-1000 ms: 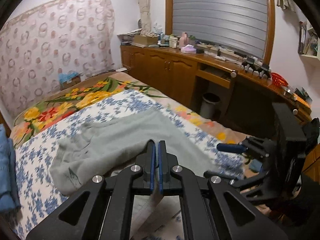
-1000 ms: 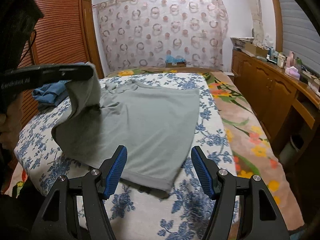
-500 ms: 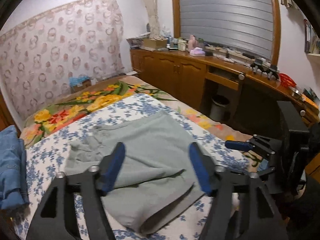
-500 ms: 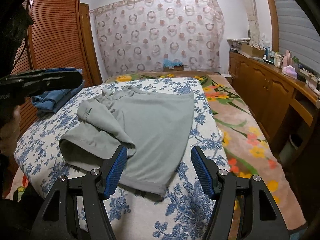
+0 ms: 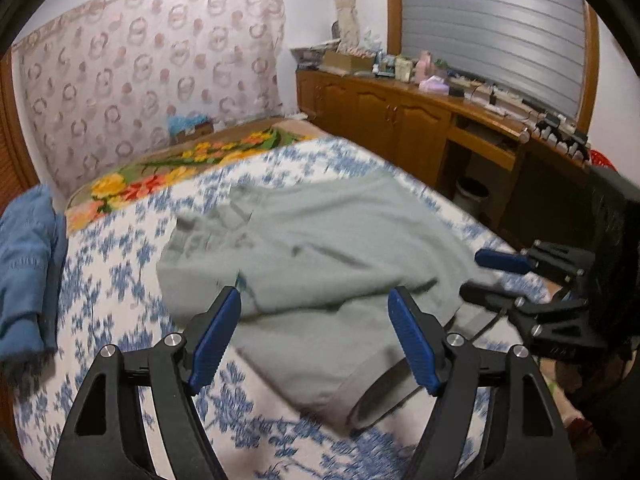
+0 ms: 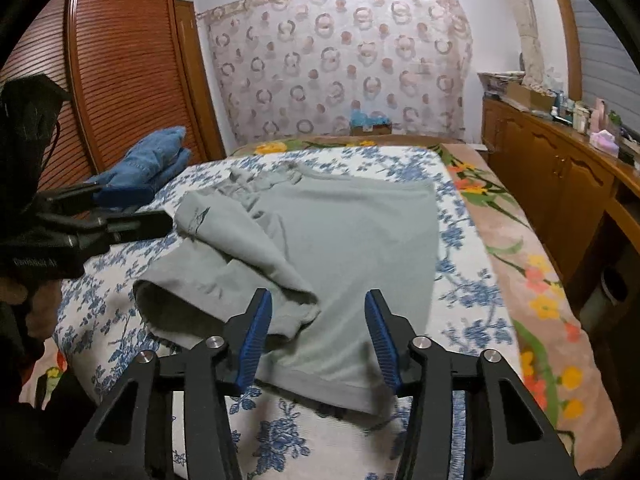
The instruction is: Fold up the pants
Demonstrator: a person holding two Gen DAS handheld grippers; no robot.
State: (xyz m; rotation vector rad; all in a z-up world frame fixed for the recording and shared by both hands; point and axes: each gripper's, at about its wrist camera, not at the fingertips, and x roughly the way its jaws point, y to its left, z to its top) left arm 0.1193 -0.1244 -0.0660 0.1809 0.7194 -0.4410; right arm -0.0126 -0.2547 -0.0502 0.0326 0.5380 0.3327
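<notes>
grey pants (image 6: 332,248) lie on the bed just ahead of both wide-apart, empty grippers (image 5: 316,340) (image 6: 318,340).

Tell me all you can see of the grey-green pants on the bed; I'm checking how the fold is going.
The grey-green soft knit pants lie on the blue-flowered white bedspread. One leg is folded loosely across the other and ends in a rumpled, open hem. A small dark logo shows on the folded-over part, and the bunched waistband lies at the far end. The near hem lies flat by the bed's edge. Both hand-held grippers are open, and neither holds the cloth.
</notes>
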